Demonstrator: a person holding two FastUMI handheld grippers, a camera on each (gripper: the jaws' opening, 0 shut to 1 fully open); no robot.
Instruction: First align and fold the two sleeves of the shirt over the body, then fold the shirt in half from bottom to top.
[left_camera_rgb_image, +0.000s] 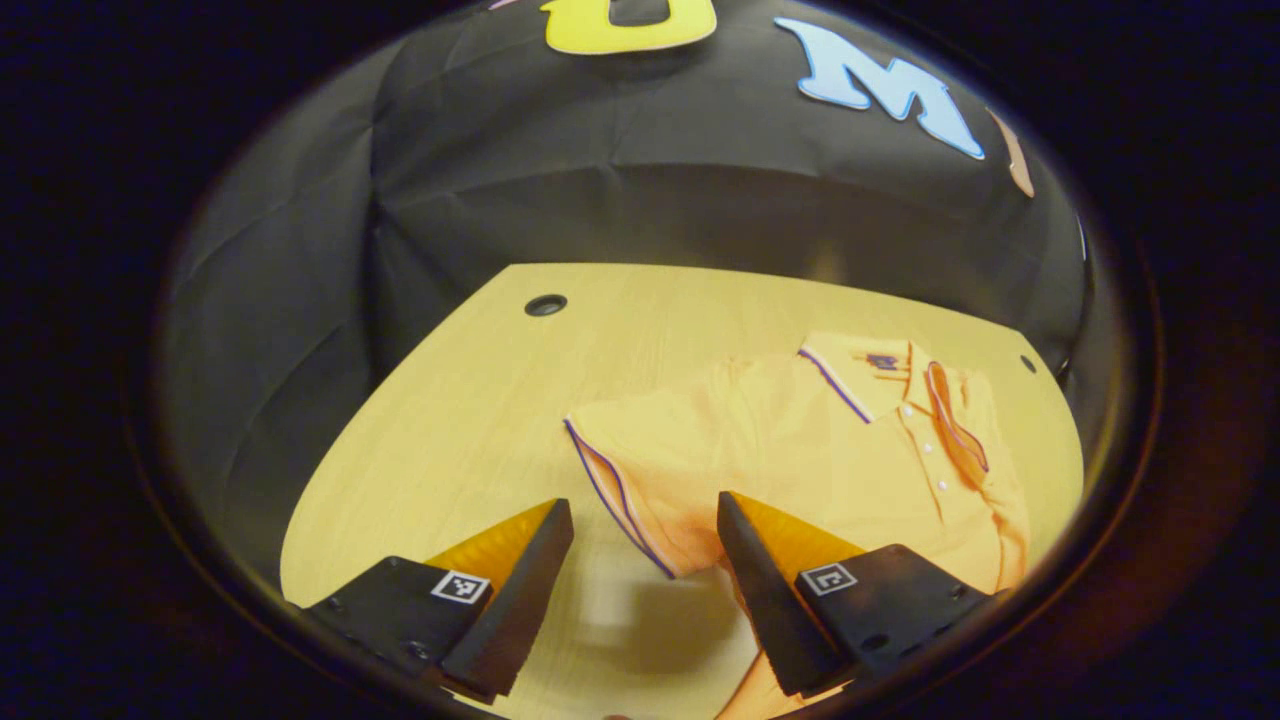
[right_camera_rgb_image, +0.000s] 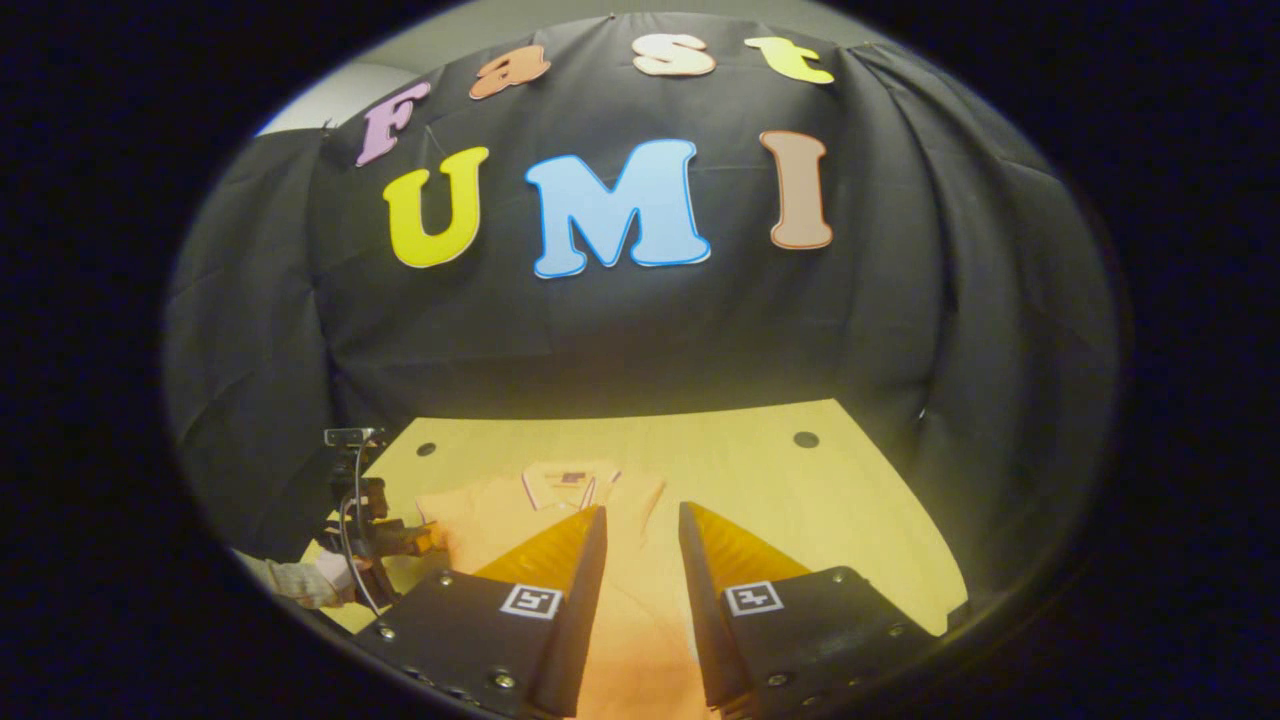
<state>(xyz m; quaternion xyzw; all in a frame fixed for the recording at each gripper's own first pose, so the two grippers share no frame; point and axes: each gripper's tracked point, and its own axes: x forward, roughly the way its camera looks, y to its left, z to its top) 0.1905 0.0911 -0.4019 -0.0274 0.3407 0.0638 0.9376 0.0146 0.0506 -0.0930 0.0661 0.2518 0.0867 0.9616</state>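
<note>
Shirt (left_camera_rgb_image: 800, 450) flat on wooden table (left_camera_rgb_image: 470, 400), front up, collar (left_camera_rgb_image: 900, 385) at far end, button placket running down from it. Orange fabric, dark piping along collar and sleeve hem. Left sleeve (left_camera_rgb_image: 640, 480) spread out sideways from body, hem edge just beside near-right finger of left gripper (left_camera_rgb_image: 645, 525). Left gripper hovering above table at sleeve, jaws wide apart, nothing between them, bare table and shadow below gap. In right gripper view, shirt (right_camera_rgb_image: 560, 520) seen from hem end, collar (right_camera_rgb_image: 570, 482) far, body running under right gripper (right_camera_rgb_image: 642, 530). Right gripper jaws parted with narrow gap, orange cloth visible through gap; whether pads touch fabric cannot tell. Left gripper (right_camera_rgb_image: 425, 540) seen at left edge of shirt in same view, held by gloved hand (right_camera_rgb_image: 320, 578), cable hanging from its camera mount. Round holes in table: one far left (left_camera_rgb_image: 545, 305), one far right (left_camera_rgb_image: 1028, 363). Black cloth wall (left_camera_rgb_image: 600, 150) behind table on far and both sides.
</note>
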